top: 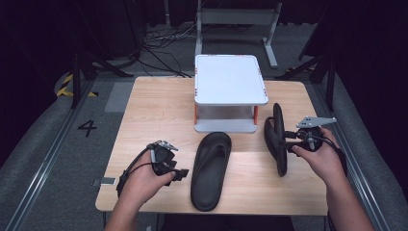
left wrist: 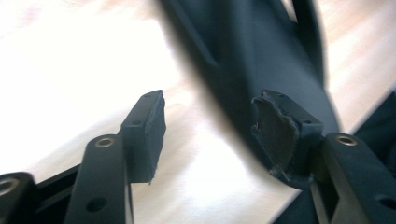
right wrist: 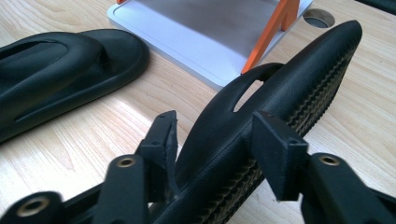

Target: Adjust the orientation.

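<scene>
Wooden table (top: 159,110) on grey carpet (top: 57,139), dark surroundings, perhaps curtains behind.

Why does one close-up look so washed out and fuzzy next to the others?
In the left gripper view the table is blown out to white by glare and the black slipper is blurred; the right gripper view shows the tread of the slipper on edge sharply; the high view is evenly lit, its surroundings dark.

Recording lab or test studio, black curtains all round, grey carpeted floor (top: 43,144) with metal floor rails, number 4 (top: 87,127) marked on it, loose cables (top: 161,41) behind, small wooden table (top: 159,106), white two-tier stand (top: 230,79), grey metal frame (top: 238,19) beyond.
</scene>
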### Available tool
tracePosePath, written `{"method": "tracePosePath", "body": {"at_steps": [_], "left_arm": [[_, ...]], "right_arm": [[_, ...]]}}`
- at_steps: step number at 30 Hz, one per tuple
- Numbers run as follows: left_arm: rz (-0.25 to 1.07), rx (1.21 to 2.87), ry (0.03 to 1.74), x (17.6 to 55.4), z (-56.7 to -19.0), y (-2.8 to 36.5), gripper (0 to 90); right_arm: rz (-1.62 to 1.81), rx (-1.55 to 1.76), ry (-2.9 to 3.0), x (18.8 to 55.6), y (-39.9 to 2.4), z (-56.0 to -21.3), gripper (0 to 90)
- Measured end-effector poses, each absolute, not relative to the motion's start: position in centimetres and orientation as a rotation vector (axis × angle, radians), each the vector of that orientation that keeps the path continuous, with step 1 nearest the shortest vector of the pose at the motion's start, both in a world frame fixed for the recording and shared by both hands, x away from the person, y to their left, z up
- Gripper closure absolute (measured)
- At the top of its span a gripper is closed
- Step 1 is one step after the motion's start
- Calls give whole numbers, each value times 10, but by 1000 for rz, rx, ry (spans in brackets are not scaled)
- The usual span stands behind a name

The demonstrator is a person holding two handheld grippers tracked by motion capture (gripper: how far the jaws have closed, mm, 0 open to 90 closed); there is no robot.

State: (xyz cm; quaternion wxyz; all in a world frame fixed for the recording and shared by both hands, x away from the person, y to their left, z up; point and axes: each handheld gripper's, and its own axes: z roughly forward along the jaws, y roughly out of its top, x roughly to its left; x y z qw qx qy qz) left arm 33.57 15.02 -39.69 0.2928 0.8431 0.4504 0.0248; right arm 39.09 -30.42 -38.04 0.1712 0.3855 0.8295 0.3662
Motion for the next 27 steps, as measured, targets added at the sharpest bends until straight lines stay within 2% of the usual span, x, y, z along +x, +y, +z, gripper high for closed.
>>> {"method": "tracePosePath", "body": {"at_steps": [5,10,27], "left_arm": [[130,2221,1228,341,-397,163,400],[132,2215,1245,343,-400,167,395],[135,2245,1182,367,-402,149,378]], "right_arm": [[1029,1064,2360,392,-301,-383,618],[1009,1075,2353,391,-304,-382,657],[972,1272,2241,372,-355,-385,729]]}}
